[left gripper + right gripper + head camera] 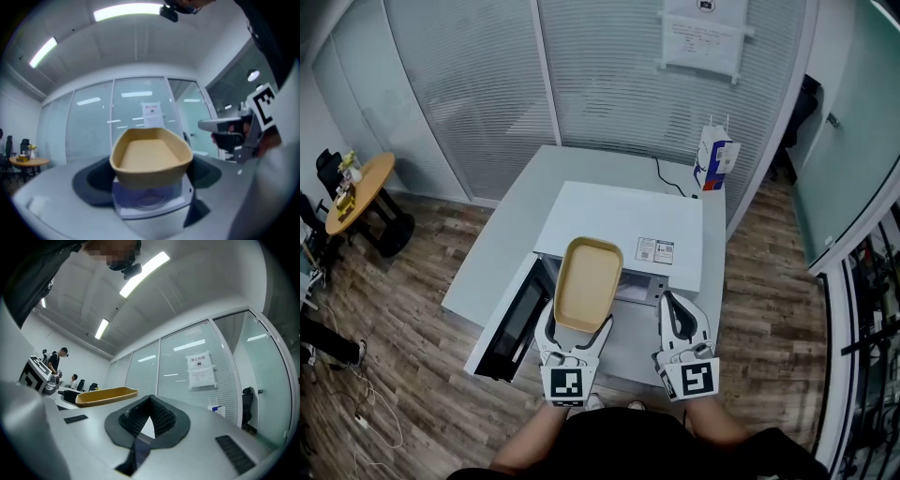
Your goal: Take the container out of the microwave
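A tan, shallow oval container (588, 281) hangs in the air above the front of the white microwave (628, 220), and my left gripper (577, 330) is shut on its near end, jaws wide on either side. In the left gripper view the container (151, 157) fills the space between the jaws, level and empty. The microwave door (511, 321) hangs open to the left. To the right of the container my right gripper (675, 302) is shut with nothing in it. In the right gripper view its pads (157, 416) meet at the tip, and the container (107, 395) shows at the left.
The microwave stands on a grey table (511, 225) with a blue-and-white carton (715, 159) at its far right corner. Behind is a glass wall with blinds. A round wooden table (358, 192) stands far left. People show at the left of the right gripper view.
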A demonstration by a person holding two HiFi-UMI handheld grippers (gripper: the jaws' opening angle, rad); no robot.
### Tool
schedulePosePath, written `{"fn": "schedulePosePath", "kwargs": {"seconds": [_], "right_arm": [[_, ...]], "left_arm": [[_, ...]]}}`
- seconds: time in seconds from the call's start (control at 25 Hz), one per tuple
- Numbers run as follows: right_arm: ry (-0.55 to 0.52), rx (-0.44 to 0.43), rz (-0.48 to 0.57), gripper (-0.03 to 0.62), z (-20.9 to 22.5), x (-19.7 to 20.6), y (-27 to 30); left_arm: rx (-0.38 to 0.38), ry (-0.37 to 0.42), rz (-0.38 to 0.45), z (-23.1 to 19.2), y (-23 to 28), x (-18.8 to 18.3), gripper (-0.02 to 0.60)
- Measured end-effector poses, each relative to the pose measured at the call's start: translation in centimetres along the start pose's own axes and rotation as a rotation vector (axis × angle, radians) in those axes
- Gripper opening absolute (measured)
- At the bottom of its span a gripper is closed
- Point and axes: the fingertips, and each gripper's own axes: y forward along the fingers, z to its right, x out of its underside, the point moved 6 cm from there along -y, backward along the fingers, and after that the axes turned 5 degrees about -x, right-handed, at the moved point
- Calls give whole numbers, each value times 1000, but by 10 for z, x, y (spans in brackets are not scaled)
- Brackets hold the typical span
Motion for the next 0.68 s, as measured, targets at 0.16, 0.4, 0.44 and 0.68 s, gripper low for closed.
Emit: {"fn": "schedulePosePath", "kwargs": {"seconds": [0.16, 0.4, 0.44, 0.68], "right_arm": [[-1, 6, 10, -2, 0, 0, 2], [-4, 15, 8, -2, 0, 0, 4], [-3, 18, 10, -2, -1, 0, 4], [-13, 24, 8, -2, 1, 1, 6]], "left_arm": [[-3, 1, -5, -3, 0, 1, 469], [-8, -8, -10, -6, -1, 1, 469], [-7, -10, -11, -6, -1, 2, 469], [3, -12, -13, -6, 0, 4, 469]]}}
